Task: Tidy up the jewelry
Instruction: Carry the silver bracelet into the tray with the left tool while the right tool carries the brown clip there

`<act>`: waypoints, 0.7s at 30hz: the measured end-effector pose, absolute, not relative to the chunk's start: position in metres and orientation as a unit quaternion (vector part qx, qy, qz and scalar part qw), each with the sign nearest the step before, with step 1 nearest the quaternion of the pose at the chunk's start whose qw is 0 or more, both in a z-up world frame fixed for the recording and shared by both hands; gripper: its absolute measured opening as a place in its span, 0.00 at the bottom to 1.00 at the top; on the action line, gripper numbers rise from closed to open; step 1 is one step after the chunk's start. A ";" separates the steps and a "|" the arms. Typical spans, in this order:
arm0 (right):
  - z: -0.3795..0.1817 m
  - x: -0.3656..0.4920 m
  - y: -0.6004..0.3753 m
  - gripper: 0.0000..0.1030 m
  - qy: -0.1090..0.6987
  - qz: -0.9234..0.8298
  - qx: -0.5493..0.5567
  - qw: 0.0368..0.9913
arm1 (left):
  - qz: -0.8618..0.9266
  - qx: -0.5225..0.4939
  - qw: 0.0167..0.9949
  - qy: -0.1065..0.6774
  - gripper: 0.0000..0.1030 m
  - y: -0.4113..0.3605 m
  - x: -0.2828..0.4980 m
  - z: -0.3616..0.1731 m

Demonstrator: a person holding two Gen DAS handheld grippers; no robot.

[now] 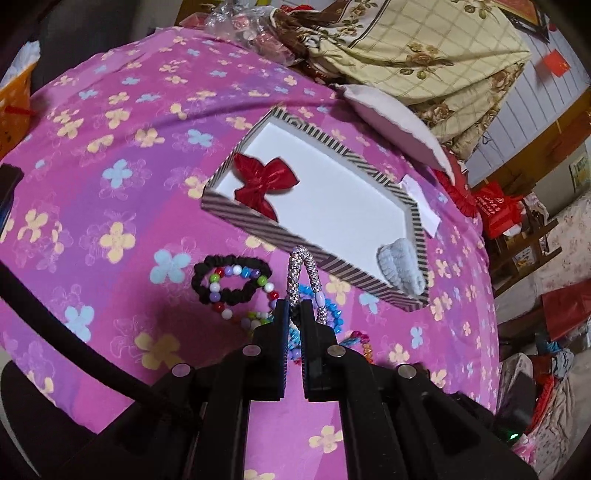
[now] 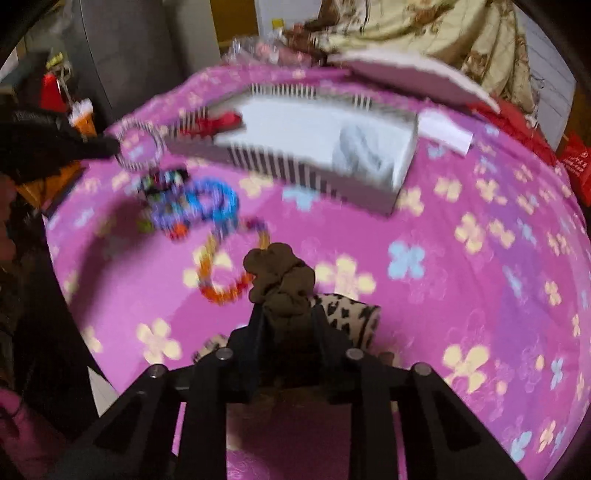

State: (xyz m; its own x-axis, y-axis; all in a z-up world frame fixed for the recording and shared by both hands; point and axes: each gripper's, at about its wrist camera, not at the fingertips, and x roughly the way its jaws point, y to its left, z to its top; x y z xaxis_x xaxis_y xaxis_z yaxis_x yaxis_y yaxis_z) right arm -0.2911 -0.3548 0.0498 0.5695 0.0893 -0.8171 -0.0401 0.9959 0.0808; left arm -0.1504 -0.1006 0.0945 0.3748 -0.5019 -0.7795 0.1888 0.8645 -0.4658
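Note:
My left gripper (image 1: 294, 308) is shut on a silver-pink braided hair tie (image 1: 303, 269) and holds it up just before the striped box (image 1: 236, 216). The box holds a red bow (image 1: 264, 182) and a grey scrunchie (image 1: 400, 267). A black scrunchie (image 1: 207, 288) and bead bracelets (image 1: 236, 280) lie on the pink cloth beside the gripper. My right gripper (image 2: 288, 314) is shut on a brown scrunchie (image 2: 280, 275) above the cloth. The left gripper with the tie (image 2: 138, 144) shows at the left of the right wrist view. A blue bracelet (image 2: 221, 203) and an orange bracelet (image 2: 218, 284) lie there.
A leopard-print band (image 2: 351, 314) lies by my right gripper. The box lid (image 1: 399, 122) leans at the back beside a white card (image 1: 421, 203). Floral bedding (image 1: 424, 55) and plastic bags (image 1: 251, 26) pile up behind. Red bags (image 1: 498, 210) stand off the right edge.

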 end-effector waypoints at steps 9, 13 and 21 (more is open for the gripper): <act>0.108 -0.246 -0.363 0.23 0.399 0.040 0.058 0.914 | -0.215 -0.126 0.832 0.495 0.00 -0.115 -0.132 0.118; 0.123 -0.213 -0.364 0.23 0.383 0.042 0.066 0.920 | -0.216 -0.111 0.833 0.497 0.00 -0.127 -0.120 0.117; 0.103 -0.204 -0.359 0.49 0.427 0.072 0.031 0.901 | -0.212 -0.100 0.831 0.505 0.00 -0.138 -0.108 0.106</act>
